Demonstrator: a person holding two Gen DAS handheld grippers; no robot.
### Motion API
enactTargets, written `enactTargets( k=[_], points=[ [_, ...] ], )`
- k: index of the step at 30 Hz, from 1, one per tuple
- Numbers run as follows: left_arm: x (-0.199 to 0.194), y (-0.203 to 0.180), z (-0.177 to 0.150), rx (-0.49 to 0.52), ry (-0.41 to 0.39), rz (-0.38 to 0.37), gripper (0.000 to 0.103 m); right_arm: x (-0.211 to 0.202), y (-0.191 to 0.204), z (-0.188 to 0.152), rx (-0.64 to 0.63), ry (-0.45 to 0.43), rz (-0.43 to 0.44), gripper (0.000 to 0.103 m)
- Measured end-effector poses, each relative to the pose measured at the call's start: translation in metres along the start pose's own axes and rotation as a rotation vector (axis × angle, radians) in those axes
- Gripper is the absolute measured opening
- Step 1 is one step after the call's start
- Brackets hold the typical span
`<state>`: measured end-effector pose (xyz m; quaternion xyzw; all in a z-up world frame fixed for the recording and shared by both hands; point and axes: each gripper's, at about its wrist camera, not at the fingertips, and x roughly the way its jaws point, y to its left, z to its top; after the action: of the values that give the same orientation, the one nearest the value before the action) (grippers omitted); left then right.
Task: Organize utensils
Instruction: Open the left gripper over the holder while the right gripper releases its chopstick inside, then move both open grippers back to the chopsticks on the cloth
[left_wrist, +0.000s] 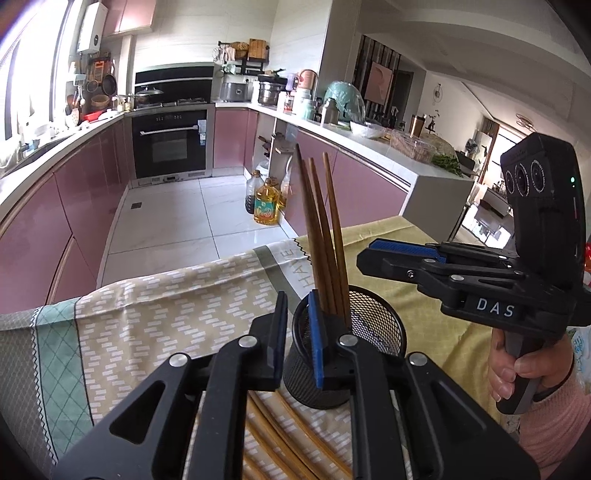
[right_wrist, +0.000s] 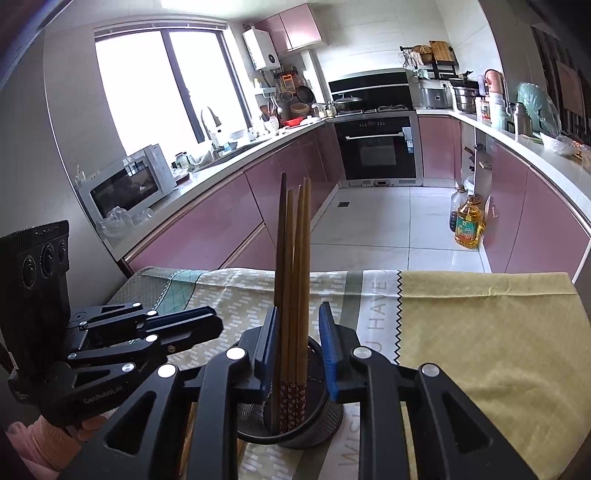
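Kitchen with pink cabinets behind; tabletop (right_wrist: 498, 332) covered by patterned and yellow cloths. Mesh cup (left_wrist: 376, 325) stands on the cloth, four chopsticks (right_wrist: 293, 280) upright inside. Right tongs (right_wrist: 295, 354) narrowly parted around the chopsticks above the cup rim, pads not clearly pressing. Left tongs (left_wrist: 298, 343) narrowly parted at the cup's near rim, one blue pad inside, one outside, nothing gripped. More chopsticks (left_wrist: 280, 435) lie flat on the cloth beneath the left tongs.
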<state>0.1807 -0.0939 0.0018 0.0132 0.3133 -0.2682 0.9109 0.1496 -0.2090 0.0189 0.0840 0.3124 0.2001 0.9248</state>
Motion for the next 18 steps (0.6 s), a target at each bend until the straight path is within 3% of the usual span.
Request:
enactTargets(
  k=[2, 4, 10, 13, 18],
  points=[
    [-0.012, 0.000, -0.004, 0.006, -0.031, 0.019, 0.016, -0.007, 0.004, -0.001, -0.013, -0.018, 0.006, 0.022],
    [-0.027, 0.003, -0.008, 0.006, -0.066, 0.036, 0.028, -0.019, 0.010, -0.003, -0.032, -0.038, 0.019, 0.026],
    [-0.067, 0.012, -0.031, 0.006, -0.122, 0.080, 0.040, -0.046, 0.037, -0.027, -0.122, -0.052, 0.091, 0.034],
    [-0.076, 0.017, -0.049, 0.006, -0.103, 0.117, 0.046, -0.045, 0.047, -0.045, -0.155, -0.014, 0.109, 0.036],
    [-0.070, 0.032, -0.087, -0.034, 0.001, 0.147, 0.047, -0.020, 0.051, -0.075, -0.151, 0.090, 0.098, 0.037]
  ],
)
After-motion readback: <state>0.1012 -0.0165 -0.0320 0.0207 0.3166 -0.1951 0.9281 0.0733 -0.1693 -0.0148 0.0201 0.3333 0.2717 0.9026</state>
